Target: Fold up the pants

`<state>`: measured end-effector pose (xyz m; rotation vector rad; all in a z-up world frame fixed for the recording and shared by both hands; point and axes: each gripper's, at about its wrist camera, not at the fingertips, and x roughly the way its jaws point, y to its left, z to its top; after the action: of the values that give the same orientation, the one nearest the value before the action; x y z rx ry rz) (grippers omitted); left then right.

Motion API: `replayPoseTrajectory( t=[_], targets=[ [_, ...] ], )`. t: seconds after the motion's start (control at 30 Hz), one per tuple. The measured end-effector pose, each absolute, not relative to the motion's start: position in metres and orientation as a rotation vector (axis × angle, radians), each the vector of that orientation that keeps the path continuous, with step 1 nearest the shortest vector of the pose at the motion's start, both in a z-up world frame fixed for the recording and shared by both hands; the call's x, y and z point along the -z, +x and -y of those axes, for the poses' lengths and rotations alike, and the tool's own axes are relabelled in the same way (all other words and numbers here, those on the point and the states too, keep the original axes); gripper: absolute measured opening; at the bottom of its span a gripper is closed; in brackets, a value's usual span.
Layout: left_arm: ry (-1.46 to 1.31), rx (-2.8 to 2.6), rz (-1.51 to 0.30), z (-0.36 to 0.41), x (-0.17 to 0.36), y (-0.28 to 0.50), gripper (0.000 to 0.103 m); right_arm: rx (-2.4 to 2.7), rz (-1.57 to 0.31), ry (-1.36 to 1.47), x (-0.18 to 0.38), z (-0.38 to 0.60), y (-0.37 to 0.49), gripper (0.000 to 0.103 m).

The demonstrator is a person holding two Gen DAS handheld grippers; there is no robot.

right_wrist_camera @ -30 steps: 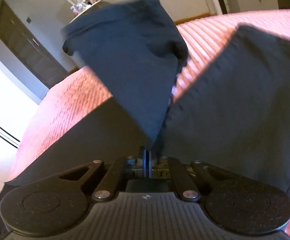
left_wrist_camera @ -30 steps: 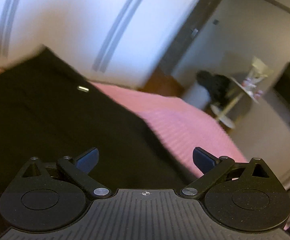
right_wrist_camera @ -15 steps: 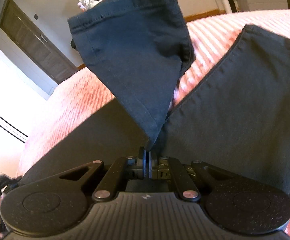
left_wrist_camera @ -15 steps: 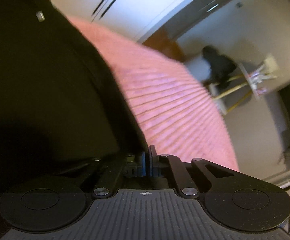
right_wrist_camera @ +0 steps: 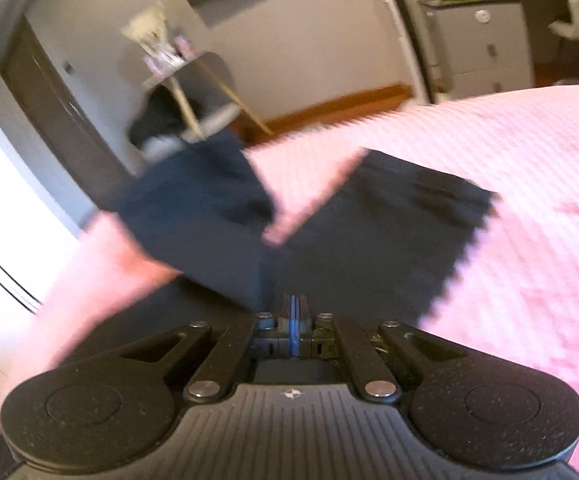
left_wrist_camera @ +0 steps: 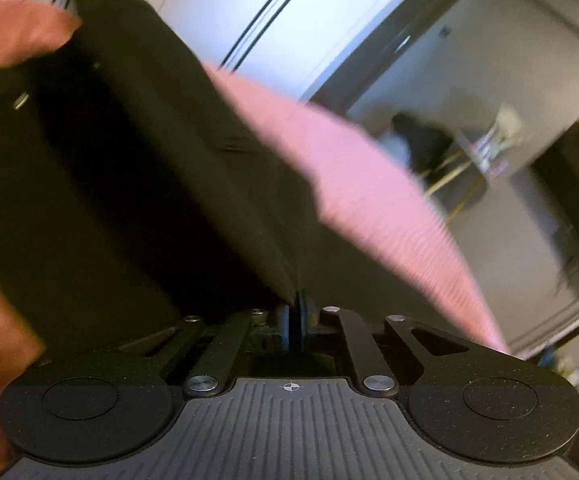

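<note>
Dark navy pants (left_wrist_camera: 137, 184) lie on a pink ribbed bedspread (left_wrist_camera: 361, 184). My left gripper (left_wrist_camera: 296, 300) is shut on the pants' edge near the waist, lifting a fold of cloth; a metal button (left_wrist_camera: 20, 101) shows at the left. My right gripper (right_wrist_camera: 294, 304) is shut on one leg of the pants (right_wrist_camera: 205, 216), held raised over the bed. The other leg (right_wrist_camera: 401, 232) lies flat on the bedspread (right_wrist_camera: 529, 184). Both views are blurred by motion.
A small round side table with items on it (right_wrist_camera: 177, 64) and a dark heap under it (right_wrist_camera: 161, 120) stand past the bed's foot. A grey drawer unit (right_wrist_camera: 481, 44) stands at the back right. A white wardrobe wall (left_wrist_camera: 249, 12) runs beside the bed.
My left gripper went from open to shut on the pants' edge and lifted it. My right gripper kept its hold on the leg and swung, so the leg hem now hangs lower.
</note>
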<state>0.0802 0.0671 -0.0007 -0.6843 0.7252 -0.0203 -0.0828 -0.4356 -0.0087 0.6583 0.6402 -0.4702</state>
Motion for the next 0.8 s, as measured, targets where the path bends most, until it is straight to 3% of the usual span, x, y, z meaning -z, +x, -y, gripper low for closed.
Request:
replayPoseTrajectory(
  t=[0.07, 0.1, 0.17, 0.2, 0.23, 0.33, 0.43, 0.57, 0.6, 0.63, 0.67, 0.7, 0.8],
  targets=[
    [-0.71, -0.015, -0.761, -0.072, 0.006, 0.07, 0.028, 0.438, -0.658, 0.604, 0.007, 0.428, -0.085, 0.006],
    [-0.712, -0.052, -0.749, -0.076, 0.004, 0.066, 0.039, 0.428, -0.652, 0.563, 0.003, 0.422, -0.084, 0.006],
    [-0.708, -0.111, -0.696, -0.089, -0.005, 0.057, 0.067, 0.398, -0.629, 0.446, -0.004, 0.403, -0.073, 0.038],
    [-0.709, -0.137, -0.673, -0.095, -0.009, 0.056, 0.086, 0.392, -0.608, 0.384, -0.008, 0.395, -0.067, 0.069],
    [-0.715, -0.163, -0.653, -0.1, -0.011, 0.055, 0.089, 0.377, -0.585, 0.309, -0.01, 0.385, -0.061, 0.084],
    [-0.71, -0.235, -0.634, -0.119, -0.015, 0.054, 0.09, 0.346, -0.536, 0.065, -0.013, 0.357, -0.036, 0.085],
    [-0.754, -0.302, -0.637, -0.136, -0.009, 0.042, 0.09, 0.379, -0.558, -0.169, -0.003, 0.337, 0.002, 0.085],
    [-0.842, -0.329, -0.642, -0.173, 0.004, 0.015, 0.09, 0.389, -0.687, -0.233, 0.016, 0.337, 0.049, 0.084],
    [-0.861, -0.33, -0.638, -0.178, 0.006, 0.016, 0.09, 0.393, -0.721, -0.216, 0.021, 0.342, 0.06, 0.076],
    [-0.875, -0.331, -0.634, -0.182, 0.006, 0.016, 0.09, 0.395, -0.75, -0.175, 0.023, 0.349, 0.067, 0.036],
    [-0.885, -0.329, -0.627, -0.186, 0.005, 0.021, 0.09, 0.393, -0.784, -0.098, 0.022, 0.36, 0.072, 0.011],
    [-0.888, -0.329, -0.614, -0.191, 0.004, 0.023, 0.09, 0.405, -0.782, -0.012, 0.017, 0.37, 0.071, 0.003],
    [-0.885, -0.344, -0.584, -0.206, 0.004, 0.024, 0.09, 0.475, -0.638, 0.257, -0.017, 0.409, 0.038, 0.003]
  ],
)
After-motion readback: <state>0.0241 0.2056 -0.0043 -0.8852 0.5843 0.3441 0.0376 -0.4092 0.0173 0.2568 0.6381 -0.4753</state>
